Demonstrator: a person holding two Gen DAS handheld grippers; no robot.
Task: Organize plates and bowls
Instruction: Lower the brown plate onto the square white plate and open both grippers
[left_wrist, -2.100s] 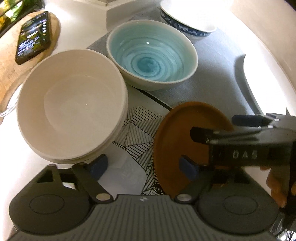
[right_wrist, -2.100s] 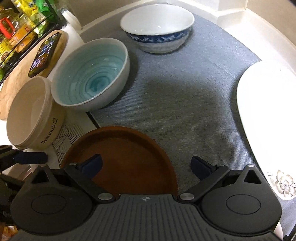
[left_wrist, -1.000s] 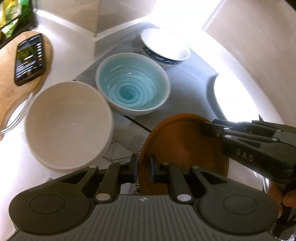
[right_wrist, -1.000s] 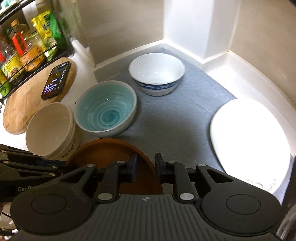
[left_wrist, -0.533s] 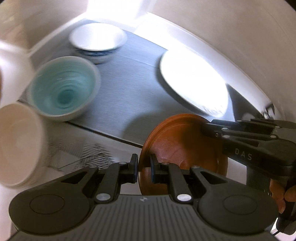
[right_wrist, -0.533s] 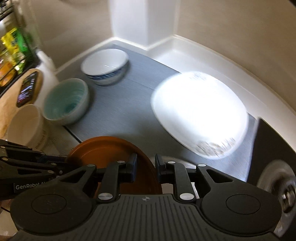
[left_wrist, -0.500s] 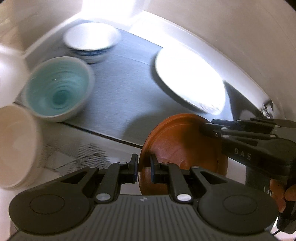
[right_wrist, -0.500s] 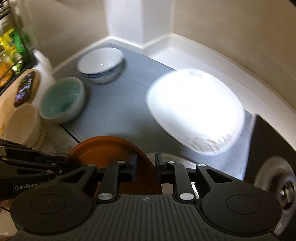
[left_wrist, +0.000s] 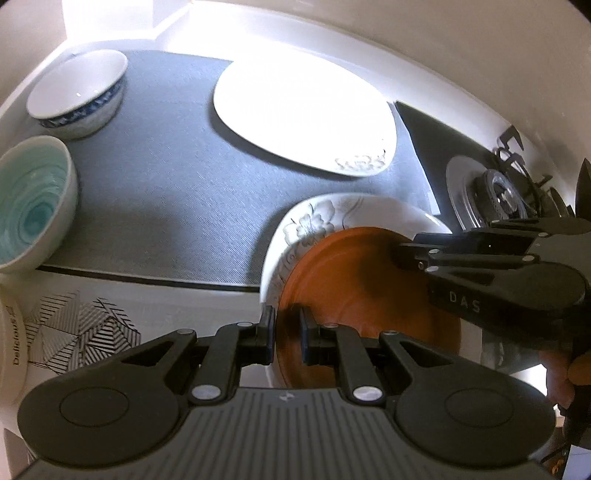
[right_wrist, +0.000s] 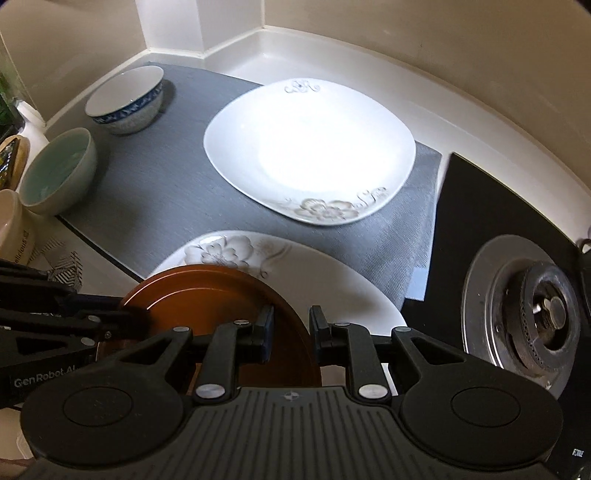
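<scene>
Left gripper (left_wrist: 287, 334) clamped on the near-left rim of the brown plate (left_wrist: 354, 288), one pad on either face of the edge. Right gripper (right_wrist: 291, 334) likewise pinched on the same brown plate (right_wrist: 207, 291) at its right rim, fingers narrowed to the thickness of the edge. In the left wrist view, right gripper (left_wrist: 402, 254) seen reaching in from the right onto the plate's far edge; part of a hand (left_wrist: 561, 373) visible behind it.

Brown plate held over a white flowered plate (left_wrist: 317, 225), overlapping most of it; contact between the two not determinable. Flowered plate (right_wrist: 258, 254) half on the grey mat (right_wrist: 162, 192), half on the white counter (left_wrist: 166, 306).

Further back on the grey mat (left_wrist: 159, 192): a large white squarish plate (right_wrist: 310, 151) with floral corner decoration, strongly lit; same plate (left_wrist: 303, 110) overexposed in the left wrist view. Toward the rear left corner, a white bowl with blue band (right_wrist: 125, 99), upright. Nearer, at the mat's left edge, a turquoise-glazed bowl (left_wrist: 29, 206), upright. Left of that, a cream paper bowl (right_wrist: 11, 225) with printed lettering, beside a sheet with black line pattern (left_wrist: 77, 328).

At right, a black glass hob (right_wrist: 480, 218) with a gas burner (right_wrist: 543, 306) on a metal ring, just beside the mat. Beige walls meeting at a white-trimmed corner behind the counter.
</scene>
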